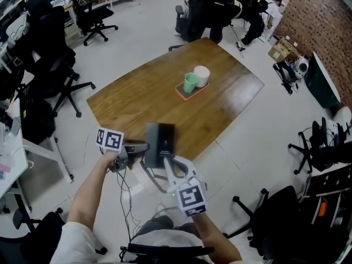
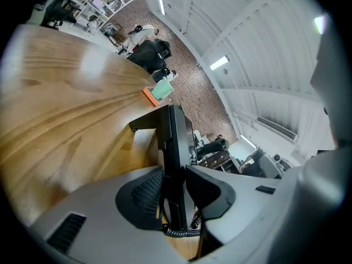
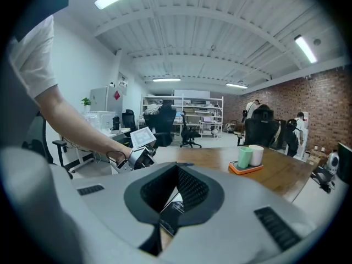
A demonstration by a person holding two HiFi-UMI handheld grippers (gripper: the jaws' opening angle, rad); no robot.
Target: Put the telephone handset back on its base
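A black telephone lies at the near edge of the wooden table. I cannot tell its handset from its base. My left gripper reaches it from the left. In the left gripper view the phone stands edge-on between the wide-apart jaws of the left gripper, with a sliver of table showing beside one pad; its coiled cord curls below. My right gripper meets the phone's near end. Its pads close in a V on a dark edge with a white label.
An orange tray with a green cup and a white cup sits mid-table. Office chairs ring the table, and thin cables hang below my left hand. People sit at the far end.
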